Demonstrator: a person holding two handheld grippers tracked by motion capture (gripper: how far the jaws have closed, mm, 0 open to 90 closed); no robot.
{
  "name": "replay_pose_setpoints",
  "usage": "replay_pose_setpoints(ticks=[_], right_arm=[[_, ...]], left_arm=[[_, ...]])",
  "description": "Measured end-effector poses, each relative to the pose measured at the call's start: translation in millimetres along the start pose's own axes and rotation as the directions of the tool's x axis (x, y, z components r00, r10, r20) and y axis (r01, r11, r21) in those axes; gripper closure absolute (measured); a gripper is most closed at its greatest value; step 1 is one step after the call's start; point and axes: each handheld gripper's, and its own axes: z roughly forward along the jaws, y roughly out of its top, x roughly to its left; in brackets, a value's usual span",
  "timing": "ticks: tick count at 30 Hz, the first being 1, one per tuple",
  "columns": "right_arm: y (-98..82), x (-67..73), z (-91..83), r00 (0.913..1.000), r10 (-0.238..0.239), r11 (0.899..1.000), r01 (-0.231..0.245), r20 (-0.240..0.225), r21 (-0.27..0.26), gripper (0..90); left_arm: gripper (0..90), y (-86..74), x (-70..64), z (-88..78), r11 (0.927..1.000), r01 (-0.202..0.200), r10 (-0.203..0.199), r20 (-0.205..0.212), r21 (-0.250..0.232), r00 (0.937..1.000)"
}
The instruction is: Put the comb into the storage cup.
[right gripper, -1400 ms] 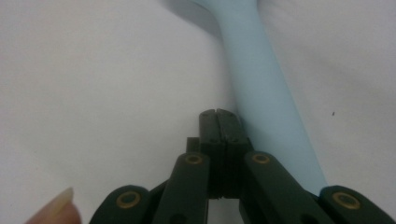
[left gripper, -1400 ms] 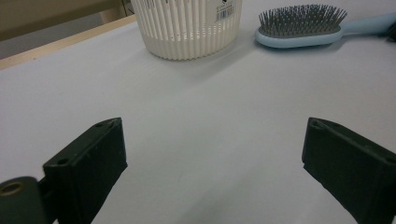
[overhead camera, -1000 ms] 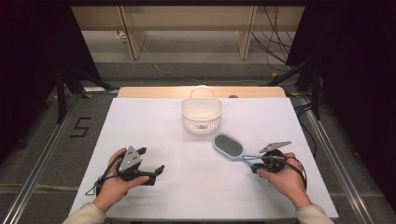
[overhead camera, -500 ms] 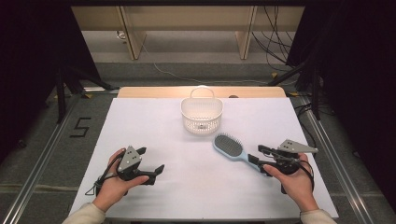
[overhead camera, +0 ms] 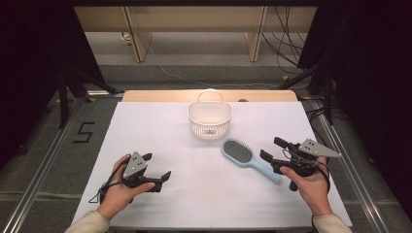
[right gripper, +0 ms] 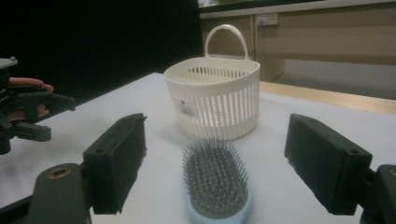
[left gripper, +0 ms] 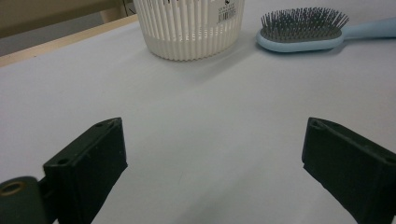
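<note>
A light blue hairbrush (overhead camera: 243, 155) lies bristles up on the white table, right of centre, its handle toward my right hand. My right gripper (overhead camera: 270, 148) hovers just above the handle. Its jaws have just been opening and now stand wide apart, touching nothing. In the right gripper view the brush head (right gripper: 215, 182) lies low between the open jaws of the right gripper (right gripper: 219, 154), free of both pads. A white slatted basket (overhead camera: 210, 118) with a handle stands behind the brush. My left gripper (overhead camera: 157, 165) rests open and empty at the front left.
The white table sheet (overhead camera: 160, 131) ends in a wooden strip (overhead camera: 145, 95) at the back. In the left gripper view the basket (left gripper: 191, 28) and brush (left gripper: 303, 32) lie far ahead of the open left gripper (left gripper: 210, 172). Metal rails run along both table sides.
My right gripper was shut on the brush handle; its jaws have opened and it has lifted slightly and drawn back to the right. The brush stays on the table. The left gripper has not moved.
</note>
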Motion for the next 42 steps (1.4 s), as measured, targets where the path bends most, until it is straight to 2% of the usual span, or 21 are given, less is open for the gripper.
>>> replay_pose_setpoints(ticks=[9,17,23,24,29,30,31,32,34,35,37,38,39,41,42], right_arm=[[10.3,-1.8,9.4,0.9988,-0.045,0.999,0.045,0.018,0.011,16.5],[24.7,-2.9,27.2,0.9959,-0.088,0.996,0.088,0.021,0.027,16.3],[29.8,-4.0,34.3,0.9942,-0.105,0.992,0.103,0.022,0.066,16.6],[30.7,-5.4,36.7,0.9933,-0.113,0.989,0.11,0.023,0.099,16.6],[30.0,-8.9,41.7,0.9931,-0.116,0.983,0.112,0.017,0.146,16.8],[28.9,-10.9,44.0,0.9937,-0.111,0.979,0.108,0.013,0.172,16.7],[28.9,-10.9,44.0,0.9937,-0.111,0.979,0.108,0.013,0.172,16.7],[27.5,-12.7,46.2,0.9935,-0.114,0.974,0.109,0.011,0.199,16.8],[26.9,-13.5,47.3,0.9934,-0.115,0.971,0.109,0.012,0.211,16.8],[25.9,-15.0,49.1,0.9929,-0.118,0.963,0.113,0.009,0.243,16.9],[25.3,-15.9,50.5,0.9931,-0.117,0.957,0.112,0.005,0.269,17.0],[25.3,-15.9,50.5,0.9931,-0.117,0.957,0.112,0.005,0.269,17.0],[24.4,-17.1,52.3,0.9923,-0.124,0.949,0.117,0.004,0.294,17.3],[23.9,-17.6,53.2,0.9917,-0.129,0.946,0.121,0.006,0.301,17.6],[23.0,-18.2,55.1,0.9915,-0.13,0.939,0.122,0.002,0.322,17.7]], left_arm=[[6.0,0.3,-0.1,0.4,1.0,0.0,0.0,0.002,0.003,1.0],[6.0,0.1,0.2,0.6,1.0,0.001,-0.001,0.002,0.002,1.0],[6.0,0.1,0.0,0.6,1.0,0.002,-0.002,0.002,0.001,1.0],[6.0,0.2,0.0,0.8,1.0,0.001,-0.001,0.003,0.002,1.0],[6.0,0.1,0.1,1.0,1.0,-0.001,0.001,0.003,0.003,1.0],[6.0,0.1,0.2,1.0,1.0,0.0,0.0,0.003,0.003,1.0],[6.0,0.2,0.1,1.0,1.0,0.002,-0.002,0.003,0.002,1.0],[6.0,0.2,0.1,1.0,1.0,0.002,-0.002,0.003,0.002,1.0],[6.0,0.1,0.2,1.0,1.0,-0.001,0.001,0.002,0.003,1.0],[6.0,0.2,0.2,1.0,1.0,-0.001,0.001,0.003,0.003,1.0],[6.0,0.2,0.1,1.0,1.0,0.001,-0.001,0.003,0.002,1.0],[6.0,0.2,0.1,1.0,1.0,0.001,-0.001,0.003,0.002,1.0],[6.0,0.2,0.2,1.0,1.0,-0.001,0.001,0.003,0.002,1.0],[6.0,0.2,0.2,1.0,1.0,-0.001,0.001,0.003,0.002,1.0],[6.0,0.2,0.1,0.9,1.0,0.001,-0.001,0.004,0.002,1.0]])
